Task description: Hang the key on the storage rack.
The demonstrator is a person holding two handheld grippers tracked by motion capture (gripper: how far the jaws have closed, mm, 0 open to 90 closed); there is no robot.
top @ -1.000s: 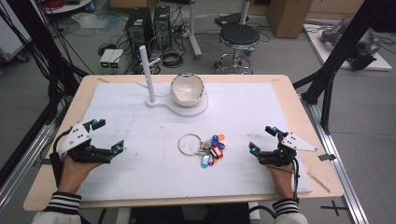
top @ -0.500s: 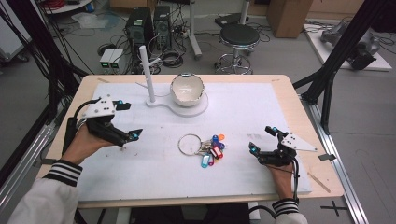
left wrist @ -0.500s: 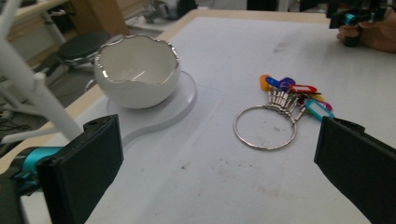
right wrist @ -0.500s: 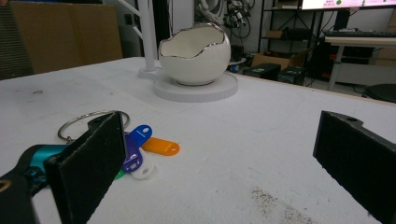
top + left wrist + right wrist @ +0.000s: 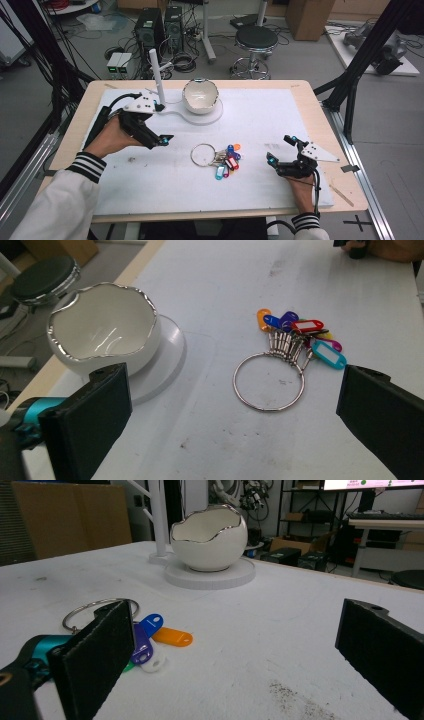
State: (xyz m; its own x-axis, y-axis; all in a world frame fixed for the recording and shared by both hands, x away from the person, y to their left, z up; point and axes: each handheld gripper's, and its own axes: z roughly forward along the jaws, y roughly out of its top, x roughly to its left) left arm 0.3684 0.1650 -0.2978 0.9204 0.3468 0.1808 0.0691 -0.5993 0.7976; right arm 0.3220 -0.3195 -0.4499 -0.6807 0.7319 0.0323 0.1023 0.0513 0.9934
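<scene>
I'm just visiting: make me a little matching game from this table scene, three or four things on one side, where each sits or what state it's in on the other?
Things:
1. key ring
2. bowl
3. left claw
4. right claw

Places or states:
A. on a round white base at the table's far side
B. open, near the table's right edge
C. lying flat mid-table with coloured tags
D. open, raised and pointed toward the ring

Pairs: 1-C, 2-A, 3-D, 4-B

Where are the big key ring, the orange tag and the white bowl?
key ring (image 5: pixel 268 381), left gripper view, on the metal loop's lower rim.
orange tag (image 5: pixel 172 636), right gripper view, middle of the tag.
white bowl (image 5: pixel 200 97), high view, inside wall.
</scene>
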